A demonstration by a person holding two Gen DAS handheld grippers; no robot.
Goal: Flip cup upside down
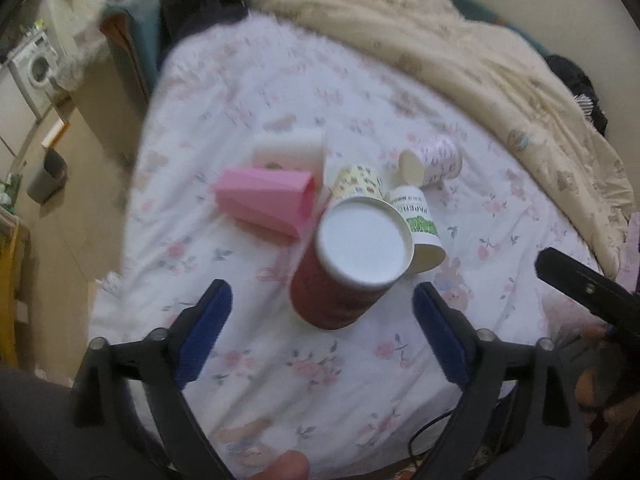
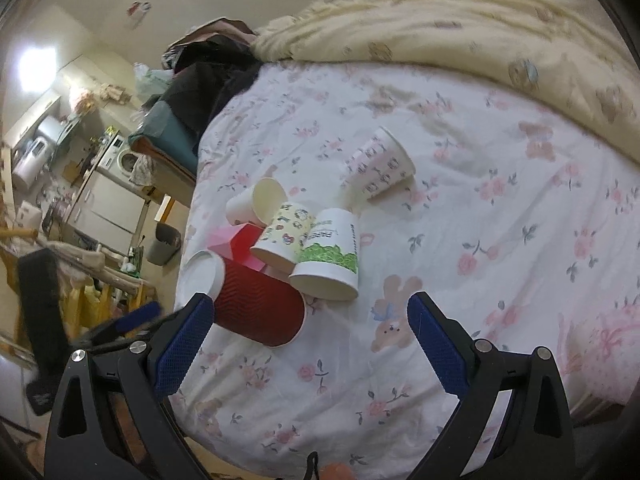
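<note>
- The left claw (image 1: 322, 304) stands wide open with nothing in it; the red ribbed paper cup (image 1: 340, 276) sits just ahead between its blue pads, white base up, touching neither pad.
- The right claw (image 2: 308, 312) gapes just as wide and grips nothing; from here the same red cup (image 2: 256, 308) sits ahead and toward its left finger, beside the pad.
- Only the left wrist view shows the cup's flat white bottom face-on; the right wrist view shows its ribbed side and the left claw's blue tip at the far left.
- Beyond the red cup lies a heap: a pink faceted cup (image 1: 266, 204), a plain white cup (image 1: 290, 150), a yellow patterned paper cup (image 2: 282, 236), a white cup with green print (image 2: 330, 260), and, a little apart, a white cup with small pink prints (image 2: 380, 166).
- All rest on a bed with a white floral sheet (image 2: 500, 240), a cream blanket (image 2: 460, 20) bunched at the far edge.
- Off to the left is a washing machine (image 1: 34, 68) and a grey bin (image 2: 162, 244).
- The left wrist view is blurred; the green lettering can't be read.
</note>
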